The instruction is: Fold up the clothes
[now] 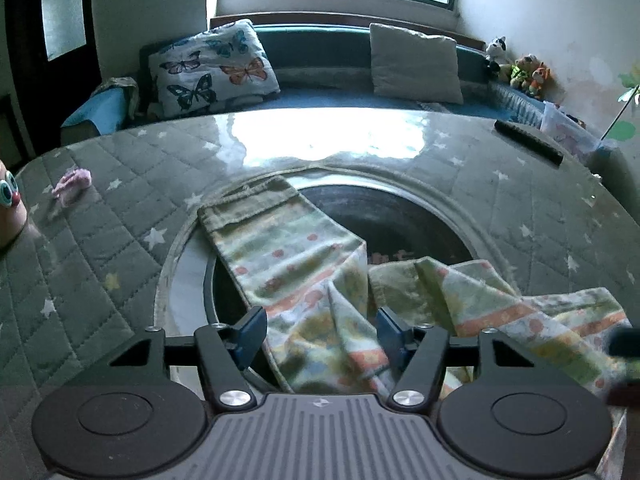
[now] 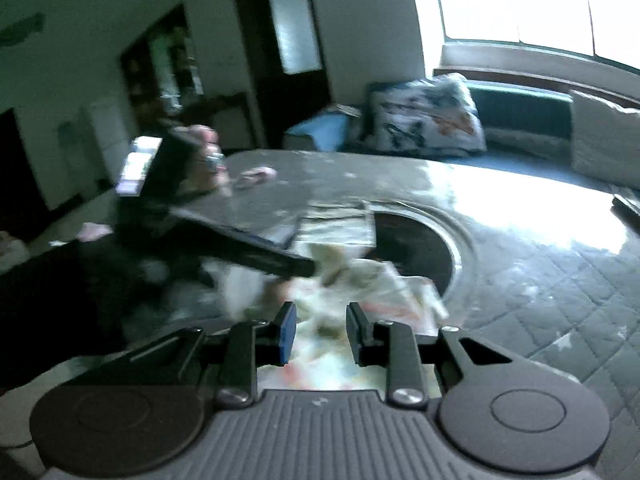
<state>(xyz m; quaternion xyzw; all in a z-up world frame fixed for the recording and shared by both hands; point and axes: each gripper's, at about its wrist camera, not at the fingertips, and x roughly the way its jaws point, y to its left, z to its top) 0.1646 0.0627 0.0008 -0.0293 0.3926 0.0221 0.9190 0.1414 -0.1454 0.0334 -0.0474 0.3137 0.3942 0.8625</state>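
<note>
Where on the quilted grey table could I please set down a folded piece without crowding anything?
The far strip of the quilted grey table, between the small pink cloth scrap and the black remote, lies bare. So does the near-left quilting. The round dark recess is crowded by the striped pastel garment, which lies between the fingers of both open grippers.

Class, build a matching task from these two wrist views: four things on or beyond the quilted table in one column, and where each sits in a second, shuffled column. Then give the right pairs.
Things
1. patterned garment
2. butterfly pillow
3. black remote
4. small pink item

Places
A. far right edge of the table
B. left end of the sofa under the window
C. draped across the round dark opening in the table
D. left part of the table, on the star quilt

Pairs: 1-C, 2-B, 3-A, 4-D
</note>
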